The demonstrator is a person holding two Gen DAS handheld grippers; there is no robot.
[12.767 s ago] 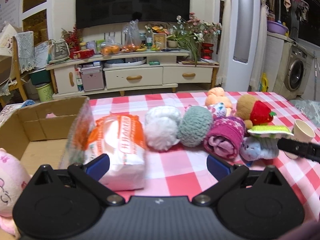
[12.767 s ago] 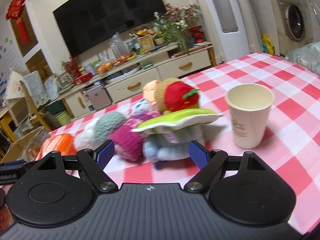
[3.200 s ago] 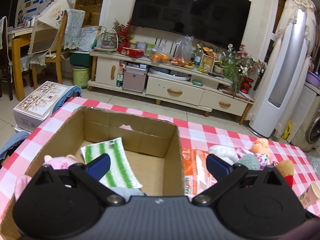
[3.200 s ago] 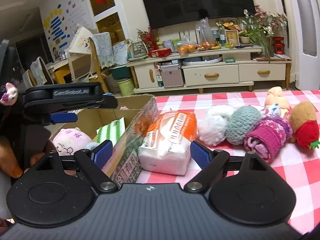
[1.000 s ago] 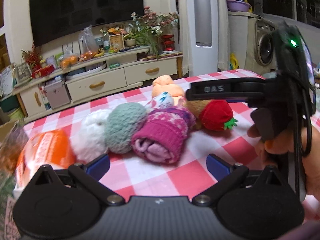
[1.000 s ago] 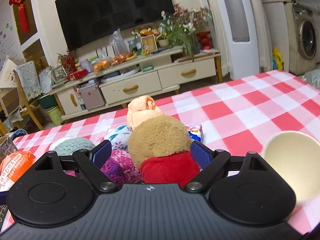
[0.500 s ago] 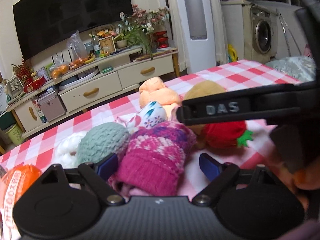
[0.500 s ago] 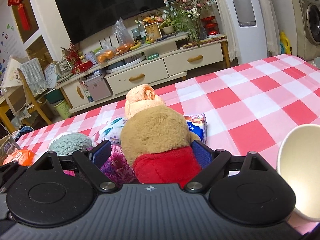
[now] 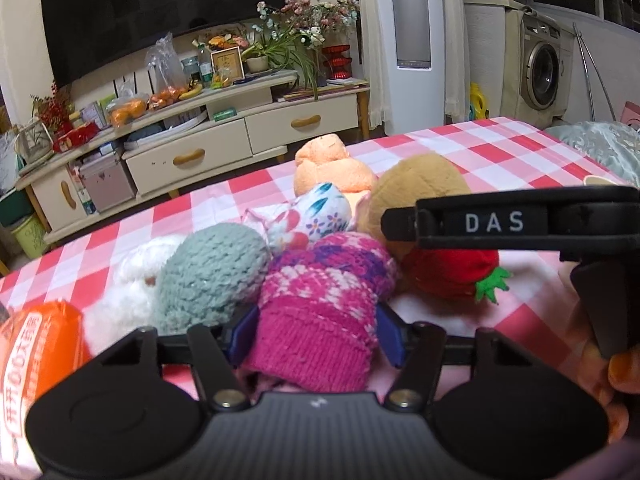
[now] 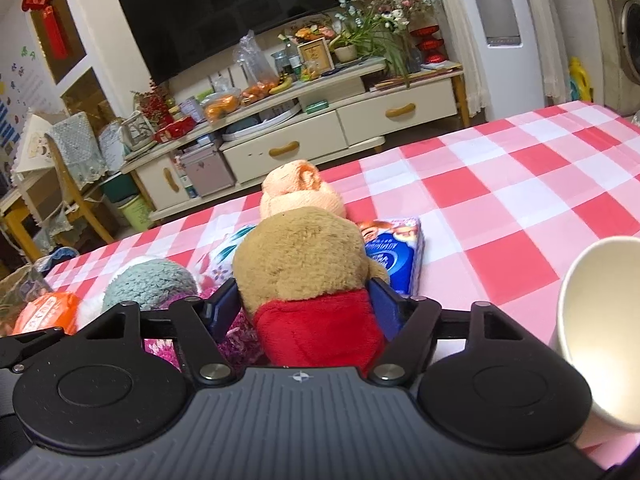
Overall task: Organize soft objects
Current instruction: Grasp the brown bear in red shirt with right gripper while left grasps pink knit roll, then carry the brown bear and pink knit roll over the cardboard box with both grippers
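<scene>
Pink knitted roll (image 9: 320, 312) sits between closing left jaws.

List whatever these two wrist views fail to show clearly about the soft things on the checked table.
- Pink knitted roll, left wrist view: its near end is hidden behind the left gripper, whose jaws are closing around it.
- Brown plush in red, right wrist view: only its back shows; its lower part is behind the right gripper, closing around it.
- Orange tissue pack: cut off by the left edge.
- Paper cup: cut off by the right edge.
</scene>
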